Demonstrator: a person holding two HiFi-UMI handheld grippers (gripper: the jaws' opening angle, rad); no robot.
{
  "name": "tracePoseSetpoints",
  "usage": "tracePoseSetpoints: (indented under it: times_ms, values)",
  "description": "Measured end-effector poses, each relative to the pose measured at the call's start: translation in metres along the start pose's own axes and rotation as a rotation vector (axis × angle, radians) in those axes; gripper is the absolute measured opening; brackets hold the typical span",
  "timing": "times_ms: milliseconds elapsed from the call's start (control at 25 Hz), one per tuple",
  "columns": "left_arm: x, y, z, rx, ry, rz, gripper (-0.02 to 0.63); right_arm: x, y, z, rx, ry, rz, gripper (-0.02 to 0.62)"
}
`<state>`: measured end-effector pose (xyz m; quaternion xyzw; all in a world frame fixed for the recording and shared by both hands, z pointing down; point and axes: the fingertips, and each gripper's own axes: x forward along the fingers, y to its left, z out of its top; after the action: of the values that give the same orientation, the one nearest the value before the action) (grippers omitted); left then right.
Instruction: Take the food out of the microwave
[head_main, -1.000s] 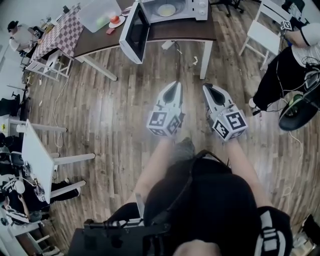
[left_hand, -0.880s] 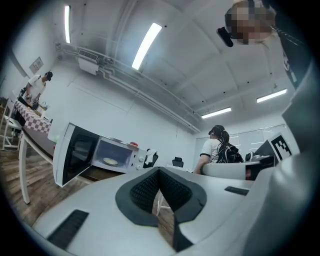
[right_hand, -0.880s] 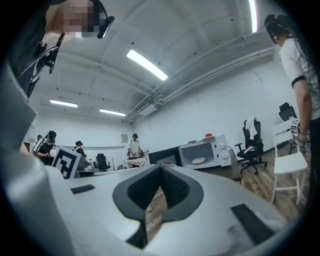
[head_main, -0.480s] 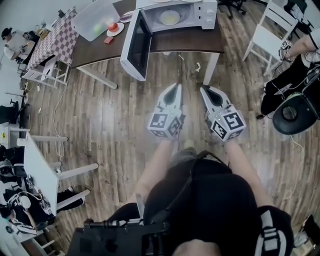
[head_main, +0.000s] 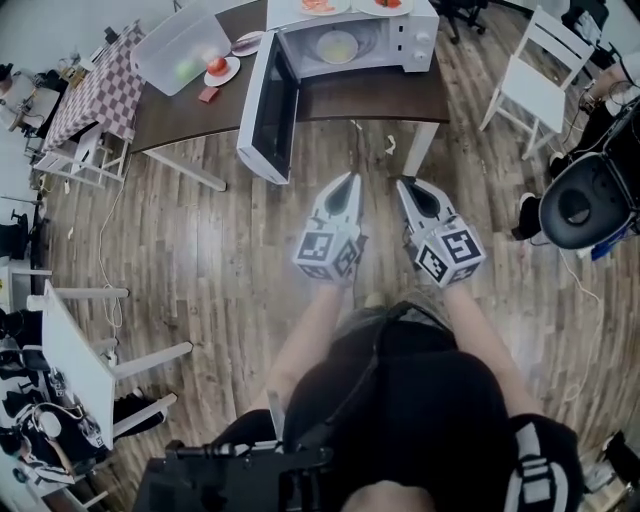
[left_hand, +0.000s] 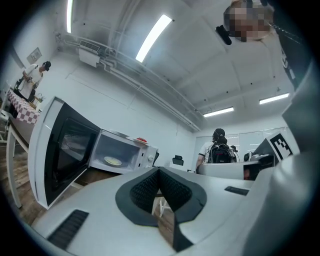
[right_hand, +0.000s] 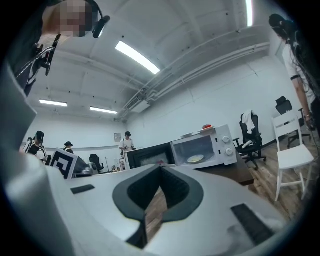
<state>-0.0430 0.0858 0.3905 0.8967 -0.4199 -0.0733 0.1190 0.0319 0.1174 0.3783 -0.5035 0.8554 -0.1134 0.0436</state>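
A white microwave (head_main: 400, 30) stands on a dark table (head_main: 370, 95) with its door (head_main: 268, 105) swung open to the left. Inside lies a plate of yellowish food (head_main: 337, 45), also seen as a plate of food (left_hand: 113, 161) in the left gripper view and a plate of food (right_hand: 195, 159) in the right gripper view. My left gripper (head_main: 350, 181) and right gripper (head_main: 403, 186) are held side by side over the wooden floor, short of the table. Both point level at the microwave and are shut, with nothing between their jaws.
Two plates of red food (head_main: 320, 5) sit on top of the microwave. A clear plastic bin (head_main: 180, 45) and a plate with a tomato (head_main: 217, 68) stand left on the table. A white chair (head_main: 530, 75) and a black office chair (head_main: 585, 205) are at the right; white desks (head_main: 75, 340) at the left.
Both grippers and the person have come closer to the table; the microwave now looks larger and lies nearer the gripper tips. Jaws stay shut.
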Motion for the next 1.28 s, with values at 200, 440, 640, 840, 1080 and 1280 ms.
tracePoseSetpoints:
  times_ms: [200,440,640,840,1080,1280]
  values:
    - [0.011,0.007,-0.003,-0.018,0.001,0.007,0.005,0.014,-0.009,-0.002,0.008,0.018,0.007,0.003]
    - [0.037,0.026,-0.006,-0.019,0.003,0.028,0.005,0.048,-0.023,-0.004,0.006,0.031,0.047,0.003]
    - [0.067,0.051,-0.007,-0.007,0.015,0.055,0.005,0.088,-0.045,-0.005,0.02,0.041,0.071,0.003]
    - [0.101,0.077,-0.007,-0.011,0.017,0.082,0.005,0.126,-0.071,-0.005,0.019,0.064,0.084,0.003]
    - [0.142,0.101,-0.006,-0.034,0.018,0.118,0.005,0.164,-0.099,0.0,0.004,0.095,0.108,0.003]
    - [0.174,0.115,-0.012,-0.042,0.024,0.132,0.005,0.192,-0.124,-0.003,0.001,0.109,0.123,0.003]
